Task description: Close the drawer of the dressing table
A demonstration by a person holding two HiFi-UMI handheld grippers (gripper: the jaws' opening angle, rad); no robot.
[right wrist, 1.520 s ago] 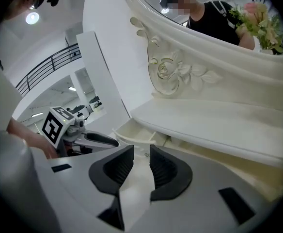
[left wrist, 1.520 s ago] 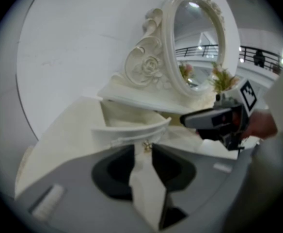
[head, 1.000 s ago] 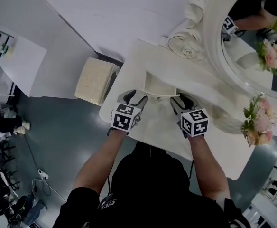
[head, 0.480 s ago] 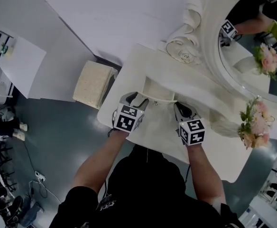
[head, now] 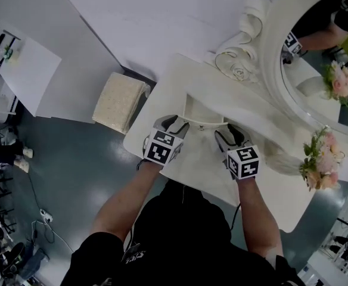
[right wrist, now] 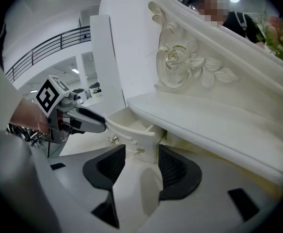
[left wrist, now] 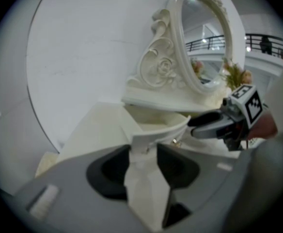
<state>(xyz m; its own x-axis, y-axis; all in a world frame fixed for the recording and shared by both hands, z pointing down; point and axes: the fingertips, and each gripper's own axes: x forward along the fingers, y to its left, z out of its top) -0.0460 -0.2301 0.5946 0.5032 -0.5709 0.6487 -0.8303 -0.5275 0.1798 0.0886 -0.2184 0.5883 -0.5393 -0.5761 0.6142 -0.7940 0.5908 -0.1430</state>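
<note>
The left gripper [left wrist: 144,152] is standing with its jaws apart around the left end of the drawer [head: 202,111]. They have just been closing in a little, and the pads are sitting close to the front panel without visibly pressing it. The right gripper [right wrist: 141,154] is straddling the drawer's right end, released. Its jaws have just been opening wide, and gaps are showing on both sides.

The drawer is hanging pulled out toward the person, from under the shelf [right wrist: 204,120] below the mirror [head: 323,52], above the table [head: 269,189].

Likely trouble: if one gripper is pushing harder than the other, the drawer is going to skew and jam. A fingertip overlapping the panel's end could be getting pinched against the shelf. A pad could catch the knobs [right wrist: 113,139] on the drawer's front.
</note>
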